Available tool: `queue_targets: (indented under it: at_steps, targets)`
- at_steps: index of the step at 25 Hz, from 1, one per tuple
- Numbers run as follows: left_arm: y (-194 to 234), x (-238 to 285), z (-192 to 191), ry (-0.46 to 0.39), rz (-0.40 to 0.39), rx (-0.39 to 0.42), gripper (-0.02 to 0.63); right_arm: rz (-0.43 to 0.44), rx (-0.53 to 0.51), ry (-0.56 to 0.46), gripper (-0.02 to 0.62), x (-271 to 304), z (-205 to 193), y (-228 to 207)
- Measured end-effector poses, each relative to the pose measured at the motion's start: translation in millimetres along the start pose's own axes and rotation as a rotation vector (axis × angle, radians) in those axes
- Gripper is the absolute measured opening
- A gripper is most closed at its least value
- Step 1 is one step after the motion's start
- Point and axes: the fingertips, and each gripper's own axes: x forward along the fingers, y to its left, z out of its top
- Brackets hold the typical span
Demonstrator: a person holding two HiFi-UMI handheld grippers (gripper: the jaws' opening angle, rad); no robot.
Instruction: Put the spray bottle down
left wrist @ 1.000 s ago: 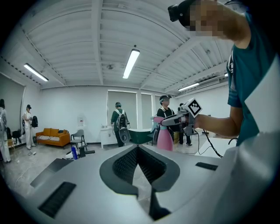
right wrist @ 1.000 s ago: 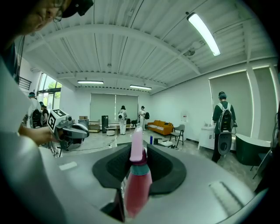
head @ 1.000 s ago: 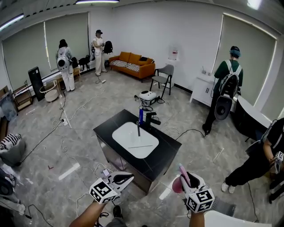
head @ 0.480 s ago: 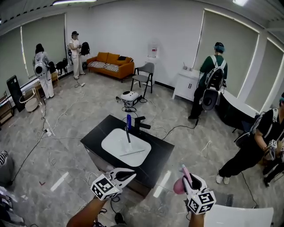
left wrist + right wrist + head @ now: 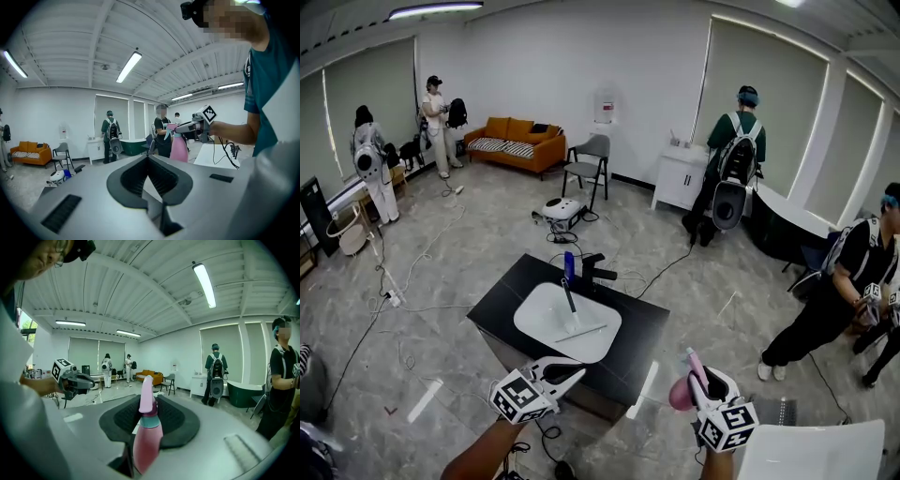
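Spray bottle (image 5: 147, 441) is clamped between the pads of your right gripper (image 5: 701, 377), in mid-air short of the black counter's (image 5: 633, 339) near edge. Release here and it drops to the floor. Your left gripper (image 5: 567, 373) is closed, empty. Both point forward, nearly level.

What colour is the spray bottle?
The spray bottle is pink, with a teal ring under its top; the right gripper view shows it best.

The spray bottle (image 5: 147, 441) at lower centre looks like smooth, slightly glossy pink plastic. The fingers (image 5: 174, 420) beside it are ribbed, matt black. The tabletop (image 5: 642, 328) is glossy black and the floor (image 5: 750, 281) is polished, marble-like.
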Motion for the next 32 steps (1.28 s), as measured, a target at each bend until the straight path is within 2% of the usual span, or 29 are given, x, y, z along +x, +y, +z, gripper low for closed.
queue_targets:
  at_steps: [7, 12, 16, 23, 32]
  targets:
    - [30, -22, -6, -0.004, -0.016, 0.007, 0.005, -0.017, 0.017, -0.02, 0.11, 20, 7, 21]
    - [51, -27, -21, 0.002, -0.008, -0.017, 0.005, -0.005, 0.016, -0.017, 0.11, 46, 9, 26]
    - [73, -22, -23, 0.021, 0.019, -0.014, 0.005, 0.018, 0.018, -0.025, 0.11, 80, 15, 12]
    - [122, -7, -26, 0.048, 0.125, -0.04, 0.005, 0.13, 0.01, -0.045, 0.11, 154, 32, -10]
    - [148, 38, -45, 0.052, 0.161, -0.104, 0.005, 0.19, -0.019, -0.011, 0.11, 212, 32, -44]
